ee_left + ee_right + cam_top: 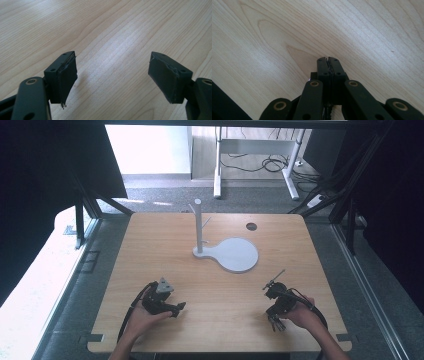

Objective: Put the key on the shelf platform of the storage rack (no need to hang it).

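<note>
We are eyeing the white stand [226,251] at the table's [150,250] middle, well apart from both grippers. We are resting the left gripper [112,75] released and the right gripper [328,60] clenched on nothing; reopening it before reaching seems wise.

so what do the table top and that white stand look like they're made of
The table top looks like pale wood or a wood-look laminate: grain lines and a soft sheen in the gripper views. The white stand seems matte plastic or painted metal: even white, no grain; hard to tell which.
</note>
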`<act>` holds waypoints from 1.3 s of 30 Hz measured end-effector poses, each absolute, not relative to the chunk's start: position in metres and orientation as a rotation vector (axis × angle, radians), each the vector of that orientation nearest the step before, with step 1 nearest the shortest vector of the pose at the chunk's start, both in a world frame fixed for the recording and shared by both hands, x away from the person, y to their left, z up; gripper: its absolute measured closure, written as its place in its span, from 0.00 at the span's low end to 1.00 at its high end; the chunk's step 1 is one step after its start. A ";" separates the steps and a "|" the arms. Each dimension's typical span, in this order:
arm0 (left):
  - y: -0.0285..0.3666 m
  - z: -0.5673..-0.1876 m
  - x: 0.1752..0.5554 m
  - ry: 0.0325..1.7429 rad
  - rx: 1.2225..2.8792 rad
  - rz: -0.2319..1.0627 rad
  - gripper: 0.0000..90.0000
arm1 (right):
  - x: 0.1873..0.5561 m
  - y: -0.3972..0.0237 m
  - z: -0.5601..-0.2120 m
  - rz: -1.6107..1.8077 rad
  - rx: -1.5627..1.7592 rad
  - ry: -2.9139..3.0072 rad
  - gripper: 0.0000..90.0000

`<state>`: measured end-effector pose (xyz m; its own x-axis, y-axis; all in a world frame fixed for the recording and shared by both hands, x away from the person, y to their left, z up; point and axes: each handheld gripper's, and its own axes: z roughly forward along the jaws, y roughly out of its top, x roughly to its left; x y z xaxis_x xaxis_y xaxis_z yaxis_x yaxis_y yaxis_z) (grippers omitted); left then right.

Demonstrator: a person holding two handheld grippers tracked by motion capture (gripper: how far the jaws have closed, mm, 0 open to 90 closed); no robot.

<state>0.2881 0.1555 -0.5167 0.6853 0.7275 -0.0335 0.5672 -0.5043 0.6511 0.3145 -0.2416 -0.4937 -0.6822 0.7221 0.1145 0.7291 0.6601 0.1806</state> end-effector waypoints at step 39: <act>0.157 -0.516 0.289 0.988 2.248 0.331 0.26 | 0.321 -0.267 -0.426 -0.480 -1.299 -2.886 0.99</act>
